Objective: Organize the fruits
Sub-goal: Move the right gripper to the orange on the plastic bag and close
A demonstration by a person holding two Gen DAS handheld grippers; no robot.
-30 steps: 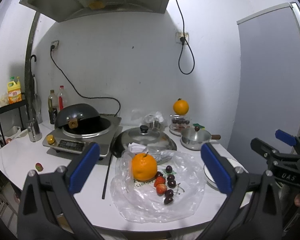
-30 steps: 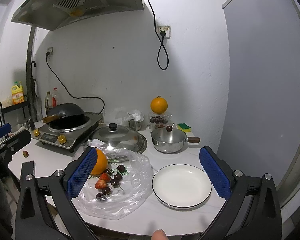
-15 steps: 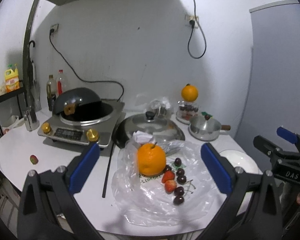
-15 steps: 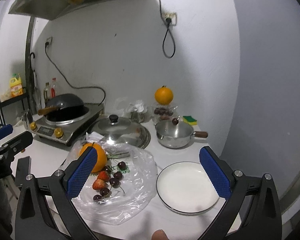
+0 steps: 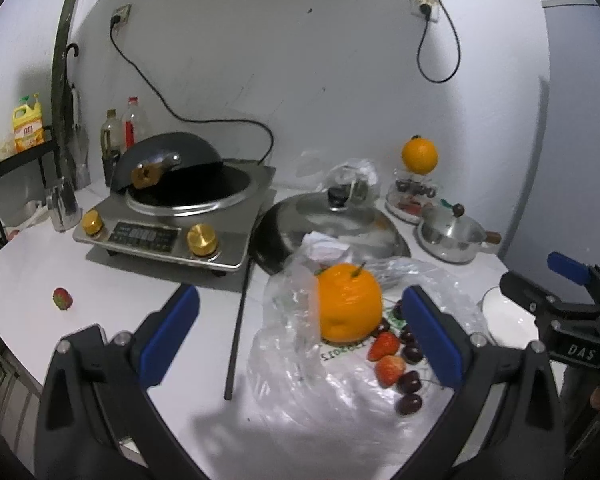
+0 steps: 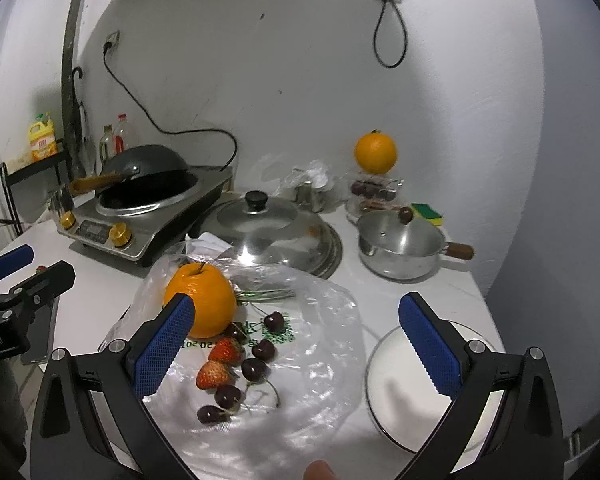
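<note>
Both tools have moved in closer and lower over the table, the left tool and right tool wide open and holding nothing, so I think the orange on the plastic bag near the empty white plate gets grabbed next.

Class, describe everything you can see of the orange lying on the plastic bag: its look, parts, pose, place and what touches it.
The orange is round, bright and dimpled, with a short green stem stub pointing upward. It sits upright at the back left part of the crumpled clear plastic bag on the white counter. A fold of the bag rises against its left side. Strawberries and dark cherries lie in front of it; whether they touch is unclear. Neither hand-held gripper holds it.
</note>
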